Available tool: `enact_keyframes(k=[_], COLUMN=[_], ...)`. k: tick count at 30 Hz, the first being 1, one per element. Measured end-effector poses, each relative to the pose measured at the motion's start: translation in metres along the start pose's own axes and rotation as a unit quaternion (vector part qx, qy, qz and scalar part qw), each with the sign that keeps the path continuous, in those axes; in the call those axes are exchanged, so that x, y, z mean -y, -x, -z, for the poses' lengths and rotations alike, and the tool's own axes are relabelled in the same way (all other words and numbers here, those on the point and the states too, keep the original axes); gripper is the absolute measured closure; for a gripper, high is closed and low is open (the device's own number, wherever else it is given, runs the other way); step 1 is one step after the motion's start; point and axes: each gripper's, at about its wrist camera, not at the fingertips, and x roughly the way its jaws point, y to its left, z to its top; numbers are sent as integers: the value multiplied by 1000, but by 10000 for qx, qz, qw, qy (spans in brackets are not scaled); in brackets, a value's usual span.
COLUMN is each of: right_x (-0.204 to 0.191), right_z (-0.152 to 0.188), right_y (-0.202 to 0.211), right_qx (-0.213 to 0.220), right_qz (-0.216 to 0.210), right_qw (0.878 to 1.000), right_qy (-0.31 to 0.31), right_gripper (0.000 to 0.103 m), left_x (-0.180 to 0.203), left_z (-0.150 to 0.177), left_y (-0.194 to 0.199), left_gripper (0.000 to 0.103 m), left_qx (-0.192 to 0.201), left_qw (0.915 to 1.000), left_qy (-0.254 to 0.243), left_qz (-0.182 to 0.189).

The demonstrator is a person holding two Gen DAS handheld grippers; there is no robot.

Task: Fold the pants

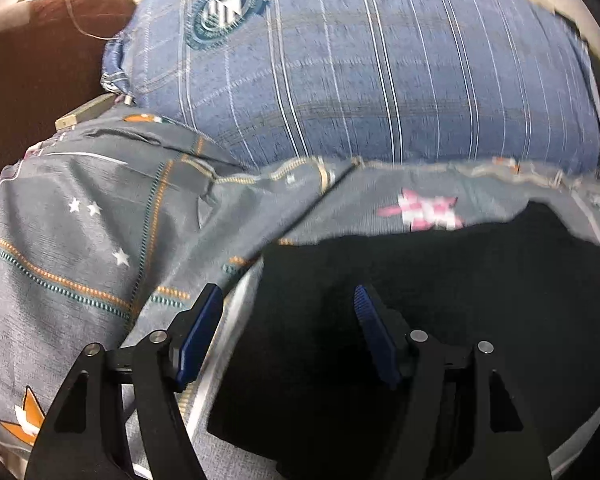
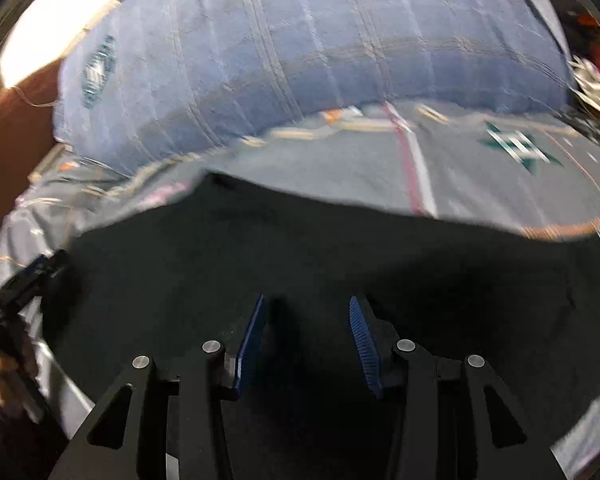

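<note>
Hovering both tools over the dark, soft-cloth pants (image 2: 300, 248) spread on the grey patterned bedsheet (image 1: 80, 240), I see the left gripper (image 1: 288, 300) and right gripper (image 2: 306, 304) part-open, nothing pinched. I judge the next pinch should take the edge, both layers together. The plump blue striped pillow (image 1: 360, 80) crowds the far side; a brown cushion (image 1: 40, 60) sits left.

A bed covered in a grey patterned sheet (image 1: 80, 240), a large blue striped pillow (image 1: 360, 72) resting on it, a brown cushion (image 1: 32, 52) just beside the pillow.
</note>
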Motion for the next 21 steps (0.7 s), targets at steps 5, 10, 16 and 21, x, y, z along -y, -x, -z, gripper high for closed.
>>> enact_keyframes(k=[5,10,16,21], right_x=[24,71,76,20], right_z=[-4,-14,-11,-7], right_y=[5,16,34,23], right_qx=[240,381,721,763], right_qz=[920,1315,1353,777], right_qw=[9953,9890,9857,9938], right_qy=[188,-552,-703,202], right_gripper=[58,59,57,56], left_x=[-2,-12,-11,6], left_z=[5,6,4,3], left_y=[-11,-12,9,29], left_gripper=[29,23,23,23], left_qx=[-236,-299,150,610], left_qw=[9993,9989,9992,9980], left_qy=[-80,144,251,41], left_qz=[-281,-323,-261,180])
